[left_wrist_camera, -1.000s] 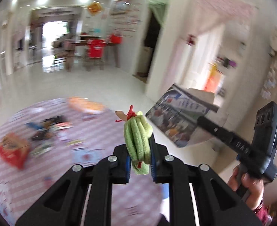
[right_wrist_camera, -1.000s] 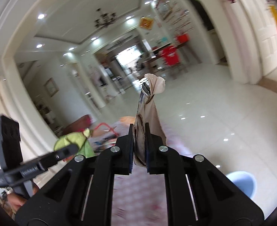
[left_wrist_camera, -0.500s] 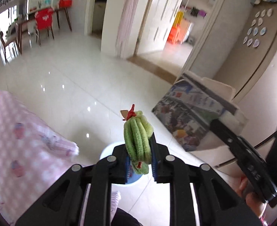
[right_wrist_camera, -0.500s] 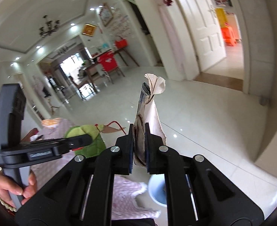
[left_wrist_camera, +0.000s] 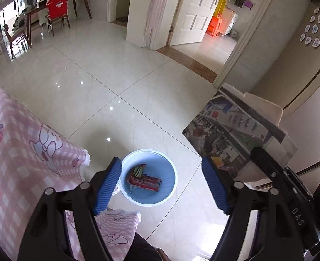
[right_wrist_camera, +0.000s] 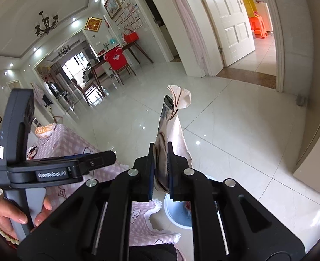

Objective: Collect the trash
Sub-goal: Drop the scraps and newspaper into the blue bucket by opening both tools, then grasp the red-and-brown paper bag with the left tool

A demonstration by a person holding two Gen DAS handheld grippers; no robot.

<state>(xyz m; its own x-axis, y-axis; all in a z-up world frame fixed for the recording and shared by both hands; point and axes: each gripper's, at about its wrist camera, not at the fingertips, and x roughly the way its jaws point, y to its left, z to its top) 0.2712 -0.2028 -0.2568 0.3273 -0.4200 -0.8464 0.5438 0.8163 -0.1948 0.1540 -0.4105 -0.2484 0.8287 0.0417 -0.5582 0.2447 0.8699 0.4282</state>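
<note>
Above the blue bin (left_wrist_camera: 170,175) on the tiled floor (left_wrist_camera: 107,82), the left gripper (left_wrist_camera: 160,184) is hanging with its 2 blue-padded jaws spread wide, gripping nothing. Down inside the bin, the green fuzzy item (left_wrist_camera: 138,171) is lying against a red wrapper (left_wrist_camera: 145,181). Beside it, the right gripper (right_wrist_camera: 160,167) is pinching a folded printed paper (right_wrist_camera: 170,128) between nearly closed pads, the sheet standing upright past the fingertips. Just left of the bin, a pink checked tablecloth (left_wrist_camera: 18,148) is draping down.

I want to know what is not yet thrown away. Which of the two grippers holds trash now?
The right gripper: its jaws clamp the folded paper. The left gripper is open above the blue bin.
</note>
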